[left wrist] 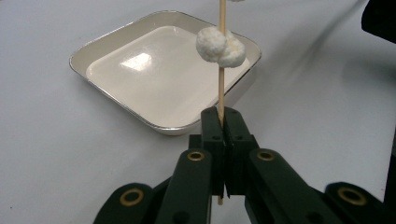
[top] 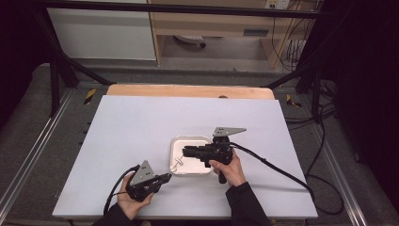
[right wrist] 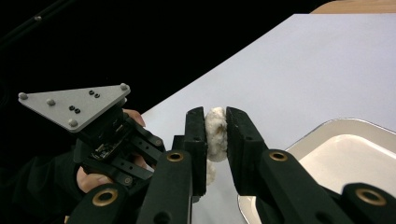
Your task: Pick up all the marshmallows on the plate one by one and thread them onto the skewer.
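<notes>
A: Looking at the thin wooden skewer (left wrist: 221, 88) first: light, stiff along its length, but it snaps if bent sideways. The left claw (left wrist: 223, 122) is clenched on its lower end, stick upright between the pads, a short stub poking out below.

B: And the food?

A: Two soft white puffy balls (left wrist: 220, 47) are threaded on the skewer above the left claw, hanging over the near rim of the shiny square metal tray (left wrist: 112, 42). They look spongy, near weightless, easy to crush or tear.

B: Right side?

A: The right claw (right wrist: 215, 133) is grasping one rough white soft ball (right wrist: 215, 135), pads pressing on its two flanks, ball sitting right at the pad tips. I judge that's the correct hold: squeeze the flanks, keep the middle free for the skewer tip.

B: Relative position?

A: From the high view the right claw (top: 187, 151) sits over the tray (top: 175, 143), the left claw (top: 165, 177) just off its near left corner on the pale lilac surface (top: 141, 122), skewer (top: 179, 163) reaching between them.

B: Risk?

A: Over-squeezing flattens the ball; a side load bends the stick. Push along the axis only.
</notes>
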The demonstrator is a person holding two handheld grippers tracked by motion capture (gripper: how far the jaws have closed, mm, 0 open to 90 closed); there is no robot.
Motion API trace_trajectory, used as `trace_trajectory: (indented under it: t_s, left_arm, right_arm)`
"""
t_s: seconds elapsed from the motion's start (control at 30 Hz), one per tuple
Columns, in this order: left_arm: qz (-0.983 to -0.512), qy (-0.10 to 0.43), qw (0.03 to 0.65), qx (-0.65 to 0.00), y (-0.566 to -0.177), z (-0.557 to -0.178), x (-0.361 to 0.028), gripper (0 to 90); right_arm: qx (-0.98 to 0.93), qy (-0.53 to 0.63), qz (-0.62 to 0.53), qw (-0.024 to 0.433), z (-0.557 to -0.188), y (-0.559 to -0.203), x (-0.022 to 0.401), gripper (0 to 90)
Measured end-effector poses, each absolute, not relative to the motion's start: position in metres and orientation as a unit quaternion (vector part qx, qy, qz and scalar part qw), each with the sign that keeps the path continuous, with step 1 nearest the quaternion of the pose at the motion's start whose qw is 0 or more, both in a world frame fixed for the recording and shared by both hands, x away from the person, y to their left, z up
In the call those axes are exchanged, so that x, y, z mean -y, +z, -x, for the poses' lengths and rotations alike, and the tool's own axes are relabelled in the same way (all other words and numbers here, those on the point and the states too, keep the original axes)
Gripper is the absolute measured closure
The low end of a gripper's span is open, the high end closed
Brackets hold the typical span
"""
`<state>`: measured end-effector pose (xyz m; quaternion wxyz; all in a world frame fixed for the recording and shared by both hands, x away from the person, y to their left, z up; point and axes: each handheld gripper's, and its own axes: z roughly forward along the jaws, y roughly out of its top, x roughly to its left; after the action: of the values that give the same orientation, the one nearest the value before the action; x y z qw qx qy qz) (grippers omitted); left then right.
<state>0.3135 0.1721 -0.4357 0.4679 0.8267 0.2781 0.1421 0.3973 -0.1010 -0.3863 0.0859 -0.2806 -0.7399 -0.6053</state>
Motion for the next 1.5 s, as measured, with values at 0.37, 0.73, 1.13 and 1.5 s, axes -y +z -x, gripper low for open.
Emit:
trace_trajectory:
  t_s: [0.37,0.73,1.13,1.5]
  left_arm:
    - [-0.825,0.155,0.470,-0.275,-0.431,-0.312,-0.169,89.2]
    - [-0.821,0.147,0.474,-0.280,-0.434,-0.313,-0.170,89.0]
    - [-0.819,0.142,0.468,-0.300,-0.436,-0.318,-0.175,88.9]
    - [-0.817,0.126,0.467,-0.314,-0.434,-0.321,-0.178,88.8]
  right_arm:
    - [0.755,-0.587,0.274,0.104,-0.394,-0.398,0.093,79.4]
    - [0.754,-0.593,0.275,0.062,-0.392,-0.397,0.094,66.1]
    - [0.769,-0.571,0.287,-0.012,-0.392,-0.386,0.108,33.1]
    - [0.782,-0.532,0.320,-0.048,-0.400,-0.399,0.134,8.4]
